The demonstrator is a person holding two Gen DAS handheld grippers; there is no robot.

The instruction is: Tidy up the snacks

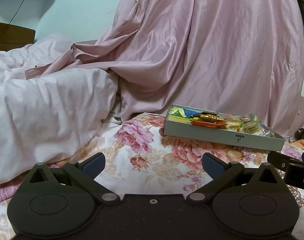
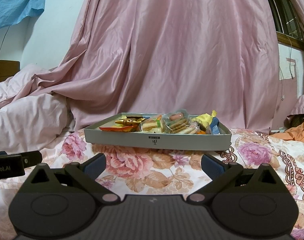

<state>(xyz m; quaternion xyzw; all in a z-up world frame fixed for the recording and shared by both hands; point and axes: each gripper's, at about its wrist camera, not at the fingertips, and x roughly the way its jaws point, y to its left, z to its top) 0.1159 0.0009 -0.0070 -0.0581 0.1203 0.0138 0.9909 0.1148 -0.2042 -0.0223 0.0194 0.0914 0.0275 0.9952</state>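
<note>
My left gripper (image 1: 153, 161) sits low over the floral bedsheet (image 1: 139, 160), its two blue-padded fingers (image 1: 93, 163) spread wide with nothing between them. From this wrist camera I see the grey snack box (image 1: 222, 135) lying on the sheet ahead and to the right, near the foot of the pink curtain (image 1: 202, 50), one corner turned toward me; it is packed with wrapped snacks, among them a gold-wrapped sweet (image 1: 207, 117) and an orange packet (image 1: 208, 124). A rumpled pale pink duvet (image 1: 45, 104) fills the left side, and part of my other gripper shows at the right edge. In the right wrist view, my right gripper (image 2: 153, 161) is likewise wide open and holds nothing, hovering just above the sheet (image 2: 131, 172). The snack box (image 2: 158, 141) lies straight ahead, its long side facing me, well beyond the fingertips. Inside I make out a gold-wrapped sweet (image 2: 128, 121) toward the left end, a stack of round biscuits (image 2: 179, 126) in the middle, and a yellow wrapper (image 2: 207, 117) at the right end. An orange cloth (image 2: 294, 133) lies at the far right edge of the bed.
</note>
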